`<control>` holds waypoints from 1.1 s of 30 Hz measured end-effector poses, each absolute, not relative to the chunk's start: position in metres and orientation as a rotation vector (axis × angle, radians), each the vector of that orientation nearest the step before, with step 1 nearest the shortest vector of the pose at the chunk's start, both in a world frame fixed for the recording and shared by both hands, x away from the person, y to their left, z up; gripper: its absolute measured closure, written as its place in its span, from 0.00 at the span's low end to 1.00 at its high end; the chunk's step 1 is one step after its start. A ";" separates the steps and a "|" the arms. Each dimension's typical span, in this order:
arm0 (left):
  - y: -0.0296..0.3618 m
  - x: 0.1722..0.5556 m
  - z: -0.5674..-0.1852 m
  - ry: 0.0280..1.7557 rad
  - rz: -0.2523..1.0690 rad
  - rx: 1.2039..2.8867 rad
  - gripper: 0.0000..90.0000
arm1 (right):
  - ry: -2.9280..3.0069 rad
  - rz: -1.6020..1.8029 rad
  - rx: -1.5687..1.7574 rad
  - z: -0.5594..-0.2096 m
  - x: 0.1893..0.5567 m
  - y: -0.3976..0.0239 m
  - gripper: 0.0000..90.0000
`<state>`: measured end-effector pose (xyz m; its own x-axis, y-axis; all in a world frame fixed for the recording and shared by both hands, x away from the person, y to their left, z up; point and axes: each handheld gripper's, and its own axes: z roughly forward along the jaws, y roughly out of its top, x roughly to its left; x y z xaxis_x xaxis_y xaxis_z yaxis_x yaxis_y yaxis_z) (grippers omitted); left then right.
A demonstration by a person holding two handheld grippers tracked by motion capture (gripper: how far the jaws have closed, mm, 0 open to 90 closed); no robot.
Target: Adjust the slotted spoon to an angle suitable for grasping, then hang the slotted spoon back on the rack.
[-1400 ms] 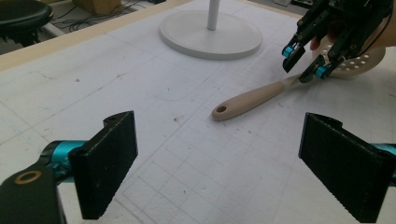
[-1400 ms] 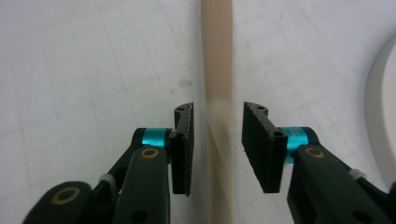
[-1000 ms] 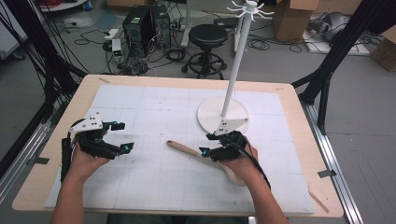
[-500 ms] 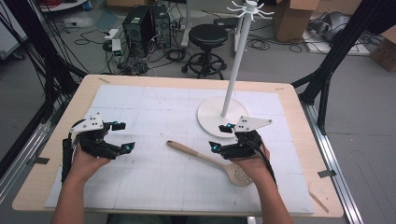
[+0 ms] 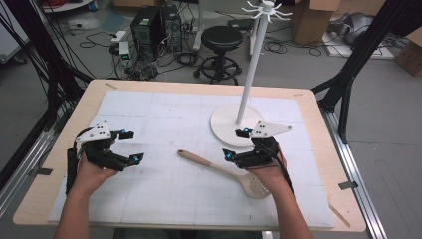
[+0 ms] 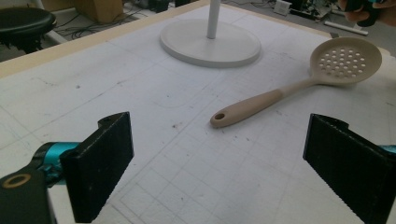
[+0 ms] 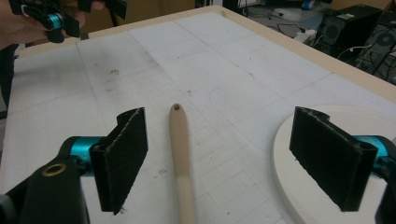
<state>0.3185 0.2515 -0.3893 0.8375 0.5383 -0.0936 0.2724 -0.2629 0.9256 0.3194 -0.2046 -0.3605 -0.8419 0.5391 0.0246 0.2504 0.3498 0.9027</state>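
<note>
A wooden slotted spoon (image 5: 209, 166) lies flat on the white mat, its handle pointing left and its head under my right wrist. My right gripper (image 5: 235, 144) hovers open just above the handle. In the right gripper view the handle (image 7: 180, 154) runs between the wide-apart jaws of that gripper (image 7: 219, 140) and touches neither. My left gripper (image 5: 130, 146) stands open over the mat's left side, holding nothing. In the left gripper view this gripper (image 6: 219, 135) faces the spoon (image 6: 280, 93), which lies well ahead of the jaws.
A white stand (image 5: 251, 64) with hooks at its top rises from a round base (image 5: 224, 127) just behind my right gripper. That base (image 7: 373, 121) sits close beside the right jaw. The white mat (image 5: 164, 109) covers the wooden table (image 5: 318, 129). A stool and cables are on the floor beyond.
My right hand has lifted and turned level above the spoon, so its grey plate and the spoon's head now show. The spoon and my left gripper have stayed put.
</note>
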 end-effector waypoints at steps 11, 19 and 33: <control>0.252 0.318 -0.389 0.610 0.288 1.858 0.10 | 2.364 1.444 0.717 -0.363 0.320 -0.200 0.20; 0.248 0.319 -0.388 0.600 0.288 1.862 0.10 | 2.435 1.356 0.712 -0.373 0.322 -0.186 0.20; 0.250 0.318 -0.387 0.598 0.295 1.863 0.10 | 2.645 1.101 0.731 -0.404 0.335 -0.142 0.20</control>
